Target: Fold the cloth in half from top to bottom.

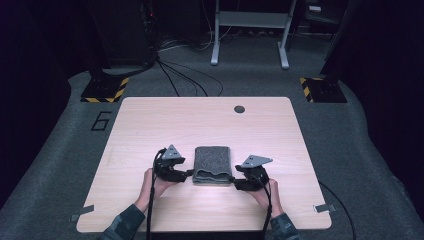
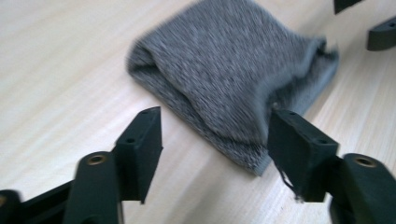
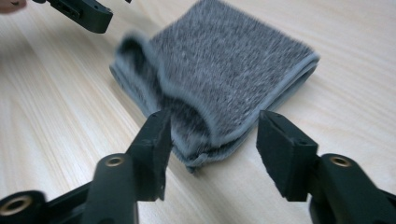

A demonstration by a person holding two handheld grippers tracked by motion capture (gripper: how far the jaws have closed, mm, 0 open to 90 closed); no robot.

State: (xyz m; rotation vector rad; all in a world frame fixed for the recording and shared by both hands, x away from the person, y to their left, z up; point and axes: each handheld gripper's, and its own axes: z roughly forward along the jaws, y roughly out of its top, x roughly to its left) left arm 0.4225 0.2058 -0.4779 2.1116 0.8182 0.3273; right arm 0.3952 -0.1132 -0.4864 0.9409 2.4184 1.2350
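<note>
A folded grey towel (image 1: pixel 212 164) lies on the light wooden table (image 1: pixel 150 125), near its front middle. My left gripper (image 1: pixel 189 173) sits at the towel's near left corner and my right gripper (image 1: pixel 233 178) at its near right corner. In the left gripper view the towel (image 2: pixel 224 70) lies just beyond the left gripper (image 2: pixel 215 140), whose jaws stand apart with the towel's near corner between them. In the right gripper view the right gripper (image 3: pixel 212 144) is open too, its jaws either side of the towel's (image 3: pixel 219 60) layered near corner. The top layer bulges up along the near edge.
A dark round grommet (image 1: pixel 239 109) sits near the table's far edge. Beyond the table are cables, black stand bases with yellow-black tape (image 1: pixel 105 90) and a grey frame (image 1: pixel 250 30) on the carpet. Cables trail from both grippers toward the person's sleeves.
</note>
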